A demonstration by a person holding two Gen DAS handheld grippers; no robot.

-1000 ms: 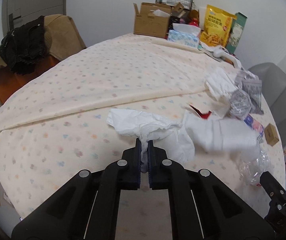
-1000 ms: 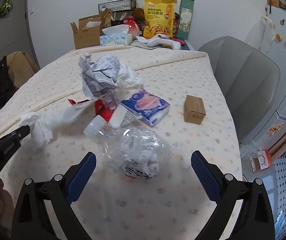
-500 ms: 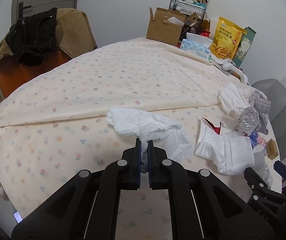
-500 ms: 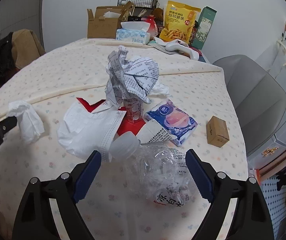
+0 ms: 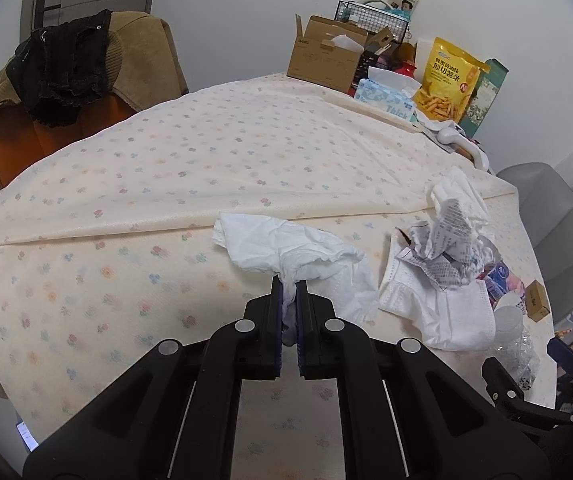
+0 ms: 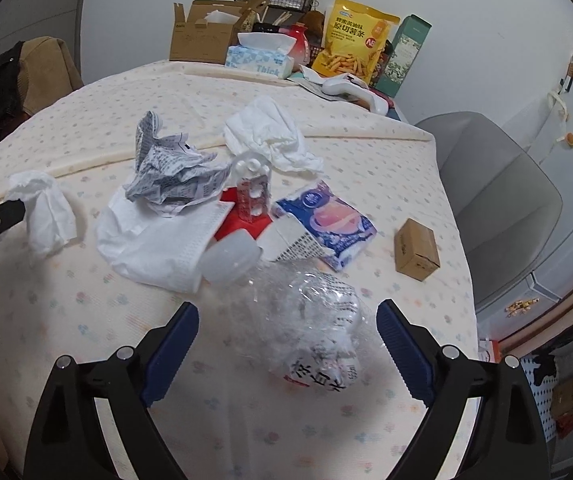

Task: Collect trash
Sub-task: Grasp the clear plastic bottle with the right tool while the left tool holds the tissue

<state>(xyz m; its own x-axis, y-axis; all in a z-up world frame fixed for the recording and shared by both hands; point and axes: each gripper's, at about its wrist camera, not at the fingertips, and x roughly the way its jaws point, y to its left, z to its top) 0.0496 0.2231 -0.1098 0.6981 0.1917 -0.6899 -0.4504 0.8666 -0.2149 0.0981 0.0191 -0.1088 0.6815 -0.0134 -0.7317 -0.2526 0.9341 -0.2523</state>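
Left gripper (image 5: 289,300) clamped on limp tissue (image 5: 286,248); right gripper (image 6: 286,344) spread wide around crushed bottle (image 6: 306,312) near tabletop's front edge — light, springy, slippery; pinch mid-body.

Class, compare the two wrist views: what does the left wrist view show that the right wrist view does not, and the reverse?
Only the left wrist view shows the left gripper shut on the white tissue.

Only the right wrist view shows the right gripper open around the crushed plastic bottle.

Both show the crumpled newspaper, the small cardboard box and the yellow snack bag.
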